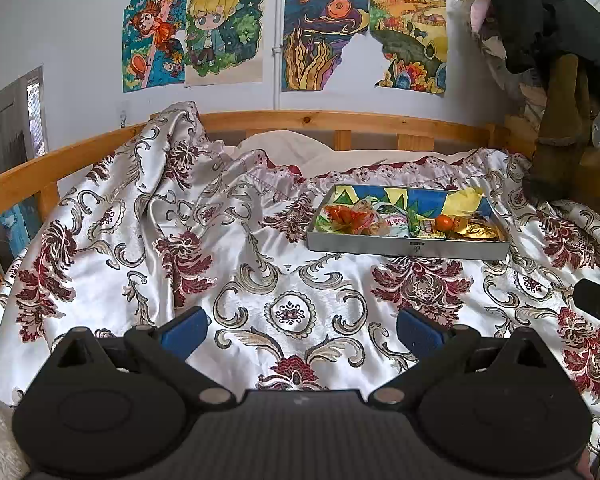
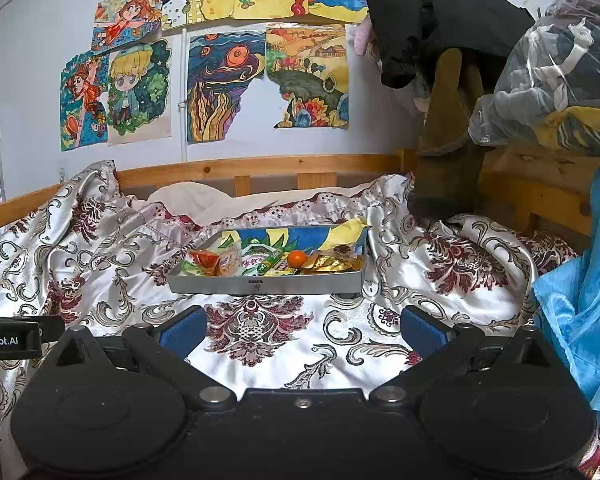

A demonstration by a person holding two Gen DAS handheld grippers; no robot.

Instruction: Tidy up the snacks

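Left tongs apart and empty over the bedspread, right tongs likewise apart, grey tray on the bed ahead, snacks and an orange inside.

The left gripper is showing a matte black body with two round, disc-like housings, silver pivot screws and a ribbed black panel between them, and its fingers are wearing blue textured pads. The right gripper is looking like the same build, black with blue-padded fingers and one small screw at centre. At the left edge of the right wrist view, a black block is carrying white lettering, seemingly "Robot.AI", partly cut off.
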